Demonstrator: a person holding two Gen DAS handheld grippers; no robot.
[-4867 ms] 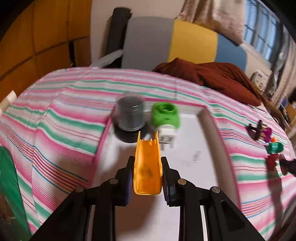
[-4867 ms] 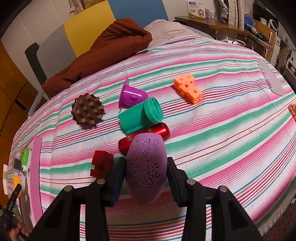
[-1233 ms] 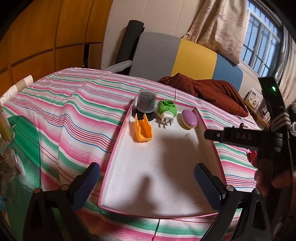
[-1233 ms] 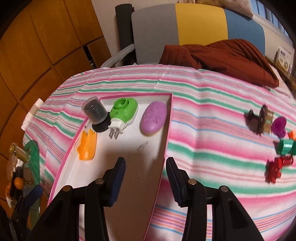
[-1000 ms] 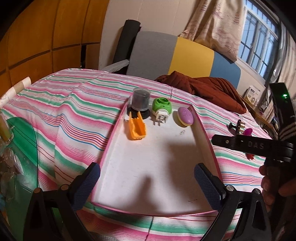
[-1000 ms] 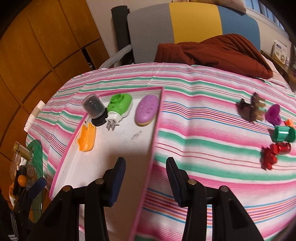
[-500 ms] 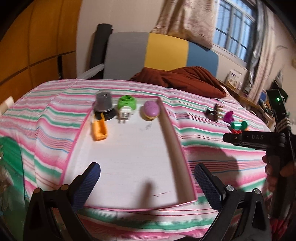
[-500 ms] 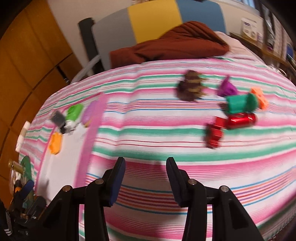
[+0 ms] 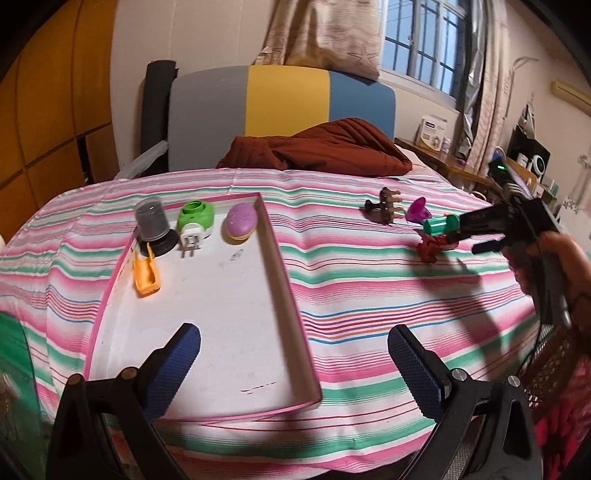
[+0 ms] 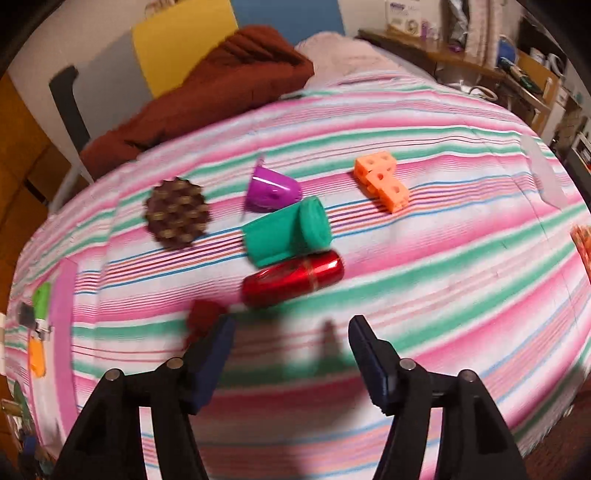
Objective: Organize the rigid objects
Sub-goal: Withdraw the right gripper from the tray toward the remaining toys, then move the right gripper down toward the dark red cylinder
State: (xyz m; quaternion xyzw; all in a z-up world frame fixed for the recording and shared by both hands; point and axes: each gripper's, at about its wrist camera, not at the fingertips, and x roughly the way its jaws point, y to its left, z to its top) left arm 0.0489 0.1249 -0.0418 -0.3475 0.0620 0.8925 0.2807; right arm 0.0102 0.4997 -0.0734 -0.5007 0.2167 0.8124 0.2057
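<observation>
Right gripper [image 10: 290, 345] empty, jaws wide, just short of red cylinder [image 10: 293, 277] on striped bench [image 10: 443, 258]. Left gripper [image 9: 293, 352] wide, empty, over pink-rimmed tray [image 9: 284, 273] holding purple oval [image 9: 242, 221].

Domestic bedroom. Indicated by: bed under pink, green and white striped sheet [image 9: 369, 288]; crumpled rust-brown quilt [image 9: 317, 149]; grey, yellow and blue padded headboard [image 9: 284, 99]; beige curtain [image 9: 325, 33] over barred window [image 9: 417, 37]; cluttered wooden side shelf [image 10: 480, 62].
</observation>
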